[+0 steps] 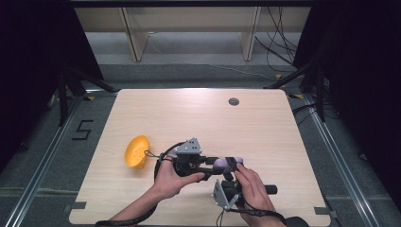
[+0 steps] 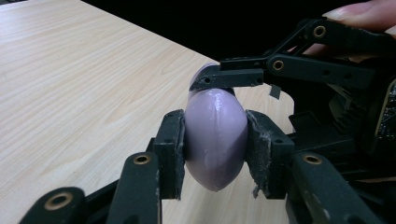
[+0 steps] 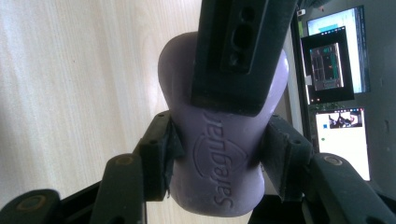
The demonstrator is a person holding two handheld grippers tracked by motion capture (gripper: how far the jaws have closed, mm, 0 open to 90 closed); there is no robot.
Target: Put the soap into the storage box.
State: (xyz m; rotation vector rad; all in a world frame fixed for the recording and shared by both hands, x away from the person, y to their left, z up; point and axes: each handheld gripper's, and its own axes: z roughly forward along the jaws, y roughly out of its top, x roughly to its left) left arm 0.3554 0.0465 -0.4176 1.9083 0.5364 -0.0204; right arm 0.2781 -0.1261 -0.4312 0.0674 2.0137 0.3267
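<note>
A purple bar of soap [image 1: 236, 161] is held just above the wooden table [image 1: 198, 118], near its front middle. In the left gripper view, my left gripper [image 2: 215, 156] is shut on the soap [image 2: 215, 126] across its narrow sides. A jaw of the other gripper lies over the top of the soap. In the right gripper view, my right gripper [image 3: 218, 156] is shut on the waist of the soap [image 3: 224, 140], which bears raised lettering. The left gripper's jaw covers its upper part. From above, the left gripper [image 1: 218, 165] comes in from the left and the right gripper [image 1: 230, 174] from below.
An orange perforated dish [image 1: 136, 151] lies tilted on the table left of the hands. A round cable hole [image 1: 233, 101] sits near the far edge. Beyond the table's right edge, the right gripper view shows lit screens [image 3: 334, 60].
</note>
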